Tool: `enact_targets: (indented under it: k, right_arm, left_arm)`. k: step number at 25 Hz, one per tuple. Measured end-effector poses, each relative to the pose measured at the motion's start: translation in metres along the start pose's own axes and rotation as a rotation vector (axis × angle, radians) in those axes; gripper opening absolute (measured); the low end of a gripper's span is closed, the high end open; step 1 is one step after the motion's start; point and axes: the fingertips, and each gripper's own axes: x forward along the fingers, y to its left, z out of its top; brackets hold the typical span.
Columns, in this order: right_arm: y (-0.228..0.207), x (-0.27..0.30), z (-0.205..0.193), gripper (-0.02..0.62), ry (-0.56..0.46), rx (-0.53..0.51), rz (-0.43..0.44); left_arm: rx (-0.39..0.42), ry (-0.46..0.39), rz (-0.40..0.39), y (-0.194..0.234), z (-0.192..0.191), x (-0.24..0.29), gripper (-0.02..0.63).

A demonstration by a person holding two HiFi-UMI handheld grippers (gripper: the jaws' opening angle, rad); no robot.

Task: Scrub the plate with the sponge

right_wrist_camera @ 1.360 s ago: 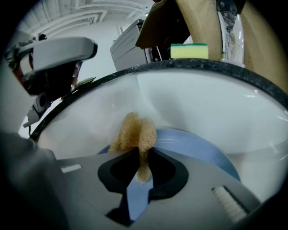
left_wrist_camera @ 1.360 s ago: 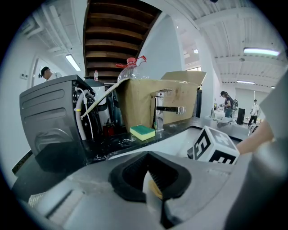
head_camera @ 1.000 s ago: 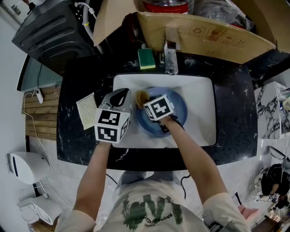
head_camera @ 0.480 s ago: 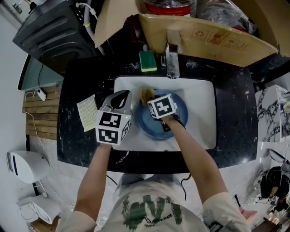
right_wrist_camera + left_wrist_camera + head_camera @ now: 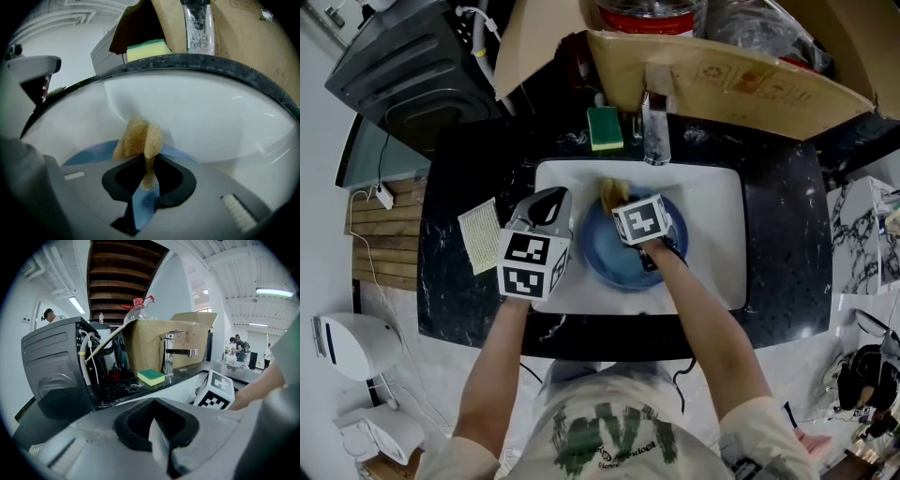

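A blue plate (image 5: 623, 258) lies in the white sink (image 5: 712, 202). My right gripper (image 5: 617, 202) is over the plate's far rim, shut on a tan scrubbing sponge (image 5: 612, 193). In the right gripper view the sponge (image 5: 139, 138) is pinched and folded between the jaws of the right gripper (image 5: 145, 164), pressed at the plate (image 5: 86, 154) edge near the sink wall. My left gripper (image 5: 553, 200) hovers over the sink's left rim, beside the plate and apart from it. In its own view the left gripper (image 5: 157, 427) is shut with nothing in it.
A green-and-yellow sponge (image 5: 604, 127) lies on the black counter behind the sink, left of the faucet (image 5: 653, 122). A cardboard box (image 5: 722, 70) overhangs the back. A pale mesh pad (image 5: 478, 232) lies on the counter at left. A dark appliance (image 5: 403, 61) stands at far left.
My right gripper has slid the tan sponge to the right and slightly farther along the plate's far rim. The left gripper has hardly moved.
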Motion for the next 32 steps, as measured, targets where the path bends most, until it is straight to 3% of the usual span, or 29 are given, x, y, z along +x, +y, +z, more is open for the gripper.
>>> enact_targets:
  k: [32]
  right_arm:
    - [-0.061,-0.038,-0.042,0.061,0.185,-0.187,-0.189]
  left_arm:
    - [0.004,-0.013,-0.038,-0.008,0.002,-0.003,-0.002]
